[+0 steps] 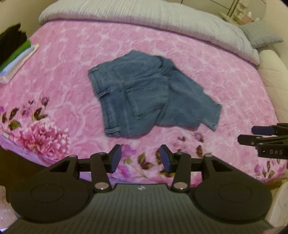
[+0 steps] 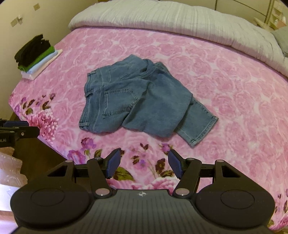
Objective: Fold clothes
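- While both tools hang short of the cloth, the pink floral bedspread fills nearly the whole of each view, with a grey duvet bunched along the top edge.
- Middle of the frame, the jeans lie in a loose heap, back pockets up, waistband toward the left, one leg doubled under and its hem poking out lower right.
- Upper left of the right wrist view sits a stack of folded clothes, well apart from the jeans.
- Along the bottom edge, the right gripper is spread wide, nothing between its blue pads; the left gripper is likewise released and empty.
- My guess is that the folding of this pair has not begun; this is the approach.
- Next, I would say, each tool needs a hold, one at the waistband, one at the hem, to pull the legs straight and flat before any fold.
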Tool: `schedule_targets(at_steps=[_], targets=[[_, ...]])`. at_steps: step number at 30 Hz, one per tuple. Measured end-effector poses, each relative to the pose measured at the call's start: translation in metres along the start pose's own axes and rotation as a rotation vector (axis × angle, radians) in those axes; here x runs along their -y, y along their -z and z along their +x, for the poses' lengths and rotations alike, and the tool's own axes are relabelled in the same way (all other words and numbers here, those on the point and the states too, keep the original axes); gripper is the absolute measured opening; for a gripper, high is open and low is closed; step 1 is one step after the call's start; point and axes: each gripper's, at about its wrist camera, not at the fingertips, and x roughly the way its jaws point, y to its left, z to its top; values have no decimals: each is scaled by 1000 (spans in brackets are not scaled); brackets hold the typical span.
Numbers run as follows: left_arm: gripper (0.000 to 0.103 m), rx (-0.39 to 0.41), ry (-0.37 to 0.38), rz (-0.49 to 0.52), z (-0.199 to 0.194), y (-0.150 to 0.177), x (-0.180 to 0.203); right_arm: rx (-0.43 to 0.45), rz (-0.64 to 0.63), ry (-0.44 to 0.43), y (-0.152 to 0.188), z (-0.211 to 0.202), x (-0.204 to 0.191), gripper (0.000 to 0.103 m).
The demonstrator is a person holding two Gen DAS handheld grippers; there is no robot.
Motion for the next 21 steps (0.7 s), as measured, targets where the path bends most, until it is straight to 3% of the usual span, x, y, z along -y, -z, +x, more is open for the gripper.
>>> schedule_targets(at_steps=[8, 15, 21], targets=[[43, -150, 15, -32, 101, -14, -86, -22, -139, -5, -27, 79, -50, 68], [43, -237, 23, -30, 184, -35, -157, -102, -434, 32, -37, 198, -136, 67], [44, -250, 40, -33, 227, -62, -199, -62, -658, 69, -26, 251, -177, 66]])
